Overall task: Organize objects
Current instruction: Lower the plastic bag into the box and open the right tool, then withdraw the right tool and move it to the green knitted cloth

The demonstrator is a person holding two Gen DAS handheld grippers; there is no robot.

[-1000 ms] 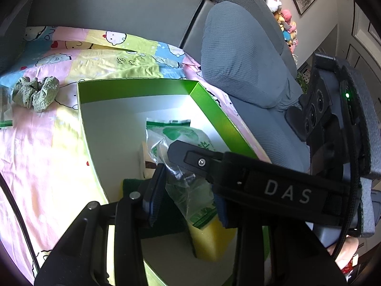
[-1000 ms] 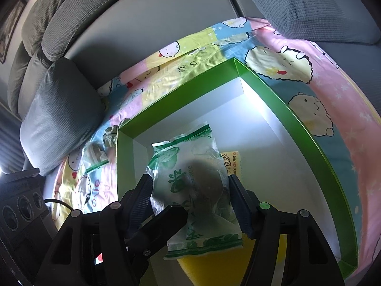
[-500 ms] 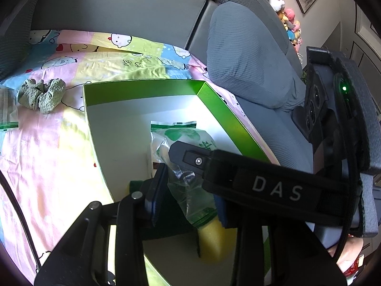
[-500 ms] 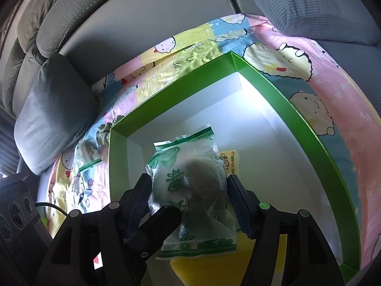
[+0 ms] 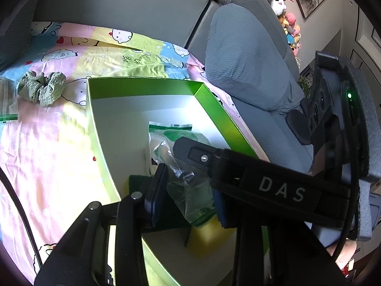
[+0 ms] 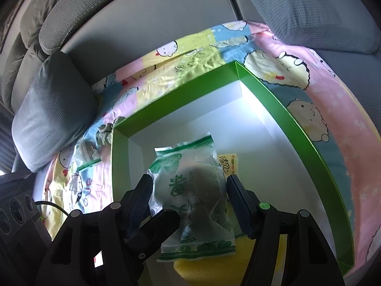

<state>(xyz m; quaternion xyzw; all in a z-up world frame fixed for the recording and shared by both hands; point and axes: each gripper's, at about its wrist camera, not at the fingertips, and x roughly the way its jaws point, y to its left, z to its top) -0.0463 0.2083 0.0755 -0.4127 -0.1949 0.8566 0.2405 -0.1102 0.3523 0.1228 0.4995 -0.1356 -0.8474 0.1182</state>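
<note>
Cartoon-print sheet (image 5: pixel 59 143) over grey sofa (image 5: pixel 133 7), bearing green box (image 5: pixel 142 88), scrunchie (image 5: pixel 41 88).

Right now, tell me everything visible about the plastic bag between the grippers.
The plastic bag is clear, crinkled film with green printing and a green zip strip at each end, holding a dark rounded lump. It sits over a yellow sponge inside the green-walled box. The right hand-held gripper straddles it; the left hand-held gripper pinches its corner.

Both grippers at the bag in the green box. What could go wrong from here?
1. The left gripper and right gripper crowd one thin plastic bag; uneven pulls may tear or drop it.
2. They cross closely, so moving either may knock the other.
</note>
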